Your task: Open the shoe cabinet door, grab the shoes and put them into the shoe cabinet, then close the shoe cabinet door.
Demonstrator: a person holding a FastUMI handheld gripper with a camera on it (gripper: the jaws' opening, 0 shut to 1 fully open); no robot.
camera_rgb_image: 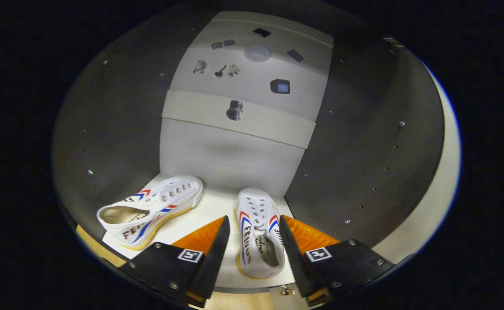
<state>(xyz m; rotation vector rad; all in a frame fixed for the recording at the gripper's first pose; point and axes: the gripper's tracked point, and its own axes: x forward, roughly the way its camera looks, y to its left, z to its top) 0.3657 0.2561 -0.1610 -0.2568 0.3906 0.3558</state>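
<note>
I hold the claw (254,241) spread apart, astride one white sneaker (258,232) on the shoe cabinet floor (211,209), seemingly not touching it; the other sneaker (153,209) lies ahead-left.

A home-style shoe cabinet mock-up: two white canvas sneakers (153,209) stand on a pale wooden cabinet floor (200,215) between dark, hole-drilled side panels (118,120), a pale shelf (239,118) above carrying a small camera (234,110).
</note>
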